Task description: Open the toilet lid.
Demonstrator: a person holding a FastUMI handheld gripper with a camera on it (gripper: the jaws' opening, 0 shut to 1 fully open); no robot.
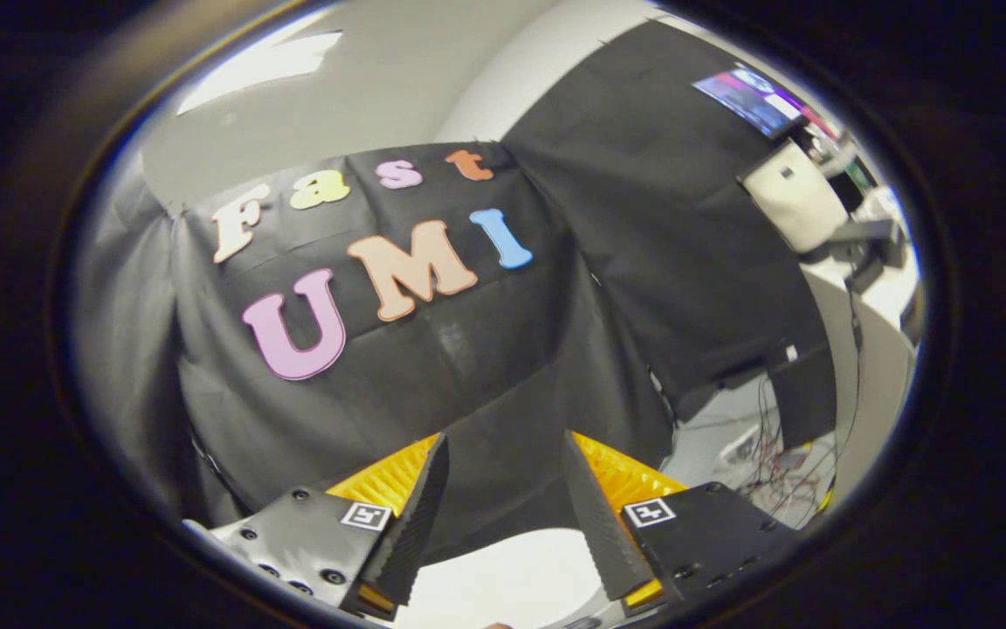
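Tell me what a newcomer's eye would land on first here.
First, the gripper, its two fingers spread open with nothing between them. Low between them lies a white curved surface, perhaps the toilet. Beyond the fingers hangs the booth's black cloth wall, with a lit screen past its far edge.

This is looking like a lab or office fitted with a recording booth — black cloth (643,218) is hanging as makeshift walls under a plain white ceiling (398,70). Beyond the cloth, a lit screen (752,100) is glowing, and loose cables (774,454) are trailing across the floor.
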